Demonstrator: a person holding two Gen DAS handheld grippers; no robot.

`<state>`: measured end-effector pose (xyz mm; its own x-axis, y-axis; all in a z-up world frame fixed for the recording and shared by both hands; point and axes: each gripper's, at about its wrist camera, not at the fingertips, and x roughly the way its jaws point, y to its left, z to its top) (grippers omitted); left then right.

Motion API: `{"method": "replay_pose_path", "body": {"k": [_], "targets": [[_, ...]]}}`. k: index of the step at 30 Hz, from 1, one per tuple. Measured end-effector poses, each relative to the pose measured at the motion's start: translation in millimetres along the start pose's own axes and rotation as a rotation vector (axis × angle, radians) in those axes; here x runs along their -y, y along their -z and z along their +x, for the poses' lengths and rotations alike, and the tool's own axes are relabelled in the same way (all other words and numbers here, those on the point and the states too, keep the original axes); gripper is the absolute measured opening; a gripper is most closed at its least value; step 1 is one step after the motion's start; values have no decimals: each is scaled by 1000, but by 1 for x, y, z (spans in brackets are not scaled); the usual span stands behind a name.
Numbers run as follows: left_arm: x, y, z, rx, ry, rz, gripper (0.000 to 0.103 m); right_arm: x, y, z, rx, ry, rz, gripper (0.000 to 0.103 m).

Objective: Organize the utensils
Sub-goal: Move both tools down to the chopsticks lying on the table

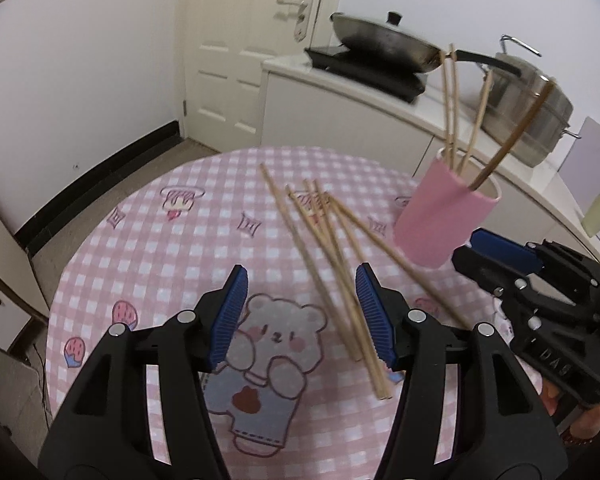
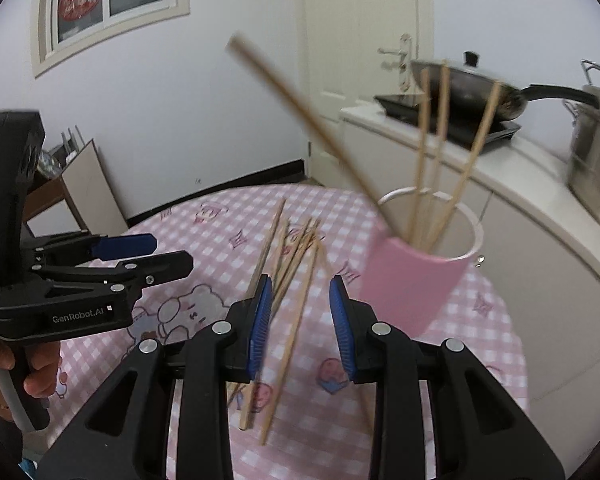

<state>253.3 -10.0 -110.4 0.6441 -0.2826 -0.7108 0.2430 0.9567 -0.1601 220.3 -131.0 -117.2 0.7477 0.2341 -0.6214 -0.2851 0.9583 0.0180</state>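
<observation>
Several wooden chopsticks [image 1: 332,256] lie in a loose pile on the round pink checked table [image 1: 148,264]; they also show in the right wrist view [image 2: 288,280]. A pink cup [image 1: 444,216] stands at the right of the table with several chopsticks [image 1: 450,100] upright in it; it also shows in the right wrist view [image 2: 412,280], where one blurred chopstick [image 2: 300,116] leans out of it to the left. My left gripper [image 1: 300,312] is open and empty above the pile. My right gripper [image 2: 300,320] is open and empty over the pile, just left of the cup.
A white counter [image 1: 380,100] behind the table carries an induction hob with a wok [image 1: 384,44] and a steel pot [image 1: 532,116]. A white door [image 1: 252,40] stands at the back. A board leans on the wall at the left [image 2: 88,188].
</observation>
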Motion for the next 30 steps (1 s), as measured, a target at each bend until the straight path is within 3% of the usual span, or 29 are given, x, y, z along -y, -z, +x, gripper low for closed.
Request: {"method": "replay_pose_path", "body": {"k": [7, 10, 21, 23, 30], "targets": [[-24, 5, 13, -29, -20, -42, 56, -29, 3, 42, -66, -6, -62, 28], [-35, 3, 20, -38, -27, -62, 56, -36, -6, 60, -81, 39, -98, 28], [-61, -21, 52, -64, -37, -112, 56, -37, -33, 119, -173, 104, -146, 27], [-63, -28, 58, -72, -41, -110, 56, -34, -37, 131, -203, 91, -146, 20], [-62, -42, 79, -101, -41, -99, 56, -25, -46, 156, -279, 57, -134, 11]]}}
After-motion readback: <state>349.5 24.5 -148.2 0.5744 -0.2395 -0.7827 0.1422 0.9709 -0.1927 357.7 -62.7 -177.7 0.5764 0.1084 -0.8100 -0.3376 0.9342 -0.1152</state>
